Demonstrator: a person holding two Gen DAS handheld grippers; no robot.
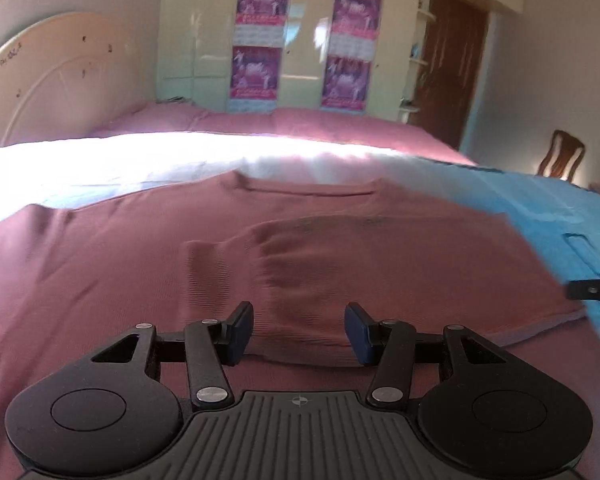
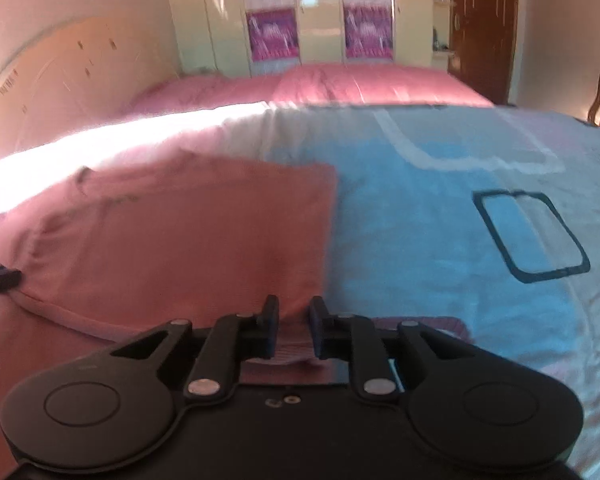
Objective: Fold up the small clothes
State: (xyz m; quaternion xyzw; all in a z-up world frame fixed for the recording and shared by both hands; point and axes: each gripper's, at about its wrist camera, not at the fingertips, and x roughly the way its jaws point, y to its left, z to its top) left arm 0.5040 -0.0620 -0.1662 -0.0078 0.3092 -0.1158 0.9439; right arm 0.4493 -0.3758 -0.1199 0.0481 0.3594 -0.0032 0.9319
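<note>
A bedroom: cream wardrobe (image 1: 300,36) with purple posters at twelve o'clock, a wooden chair (image 1: 562,158) at two o'clock, and a bed (image 2: 440,216) under a blue patterned sheet. A dusty-pink shirt (image 1: 180,248) lies flat on it, filling the left wrist view's middle. The left gripper (image 1: 299,332) hovers low over the shirt's near part, fingers spread wide, nothing between them. The right gripper (image 2: 294,330) sits at the shirt's five o'clock corner, fingers narrowly parted around the hem; whether they pinch it, I cannot tell.
</note>
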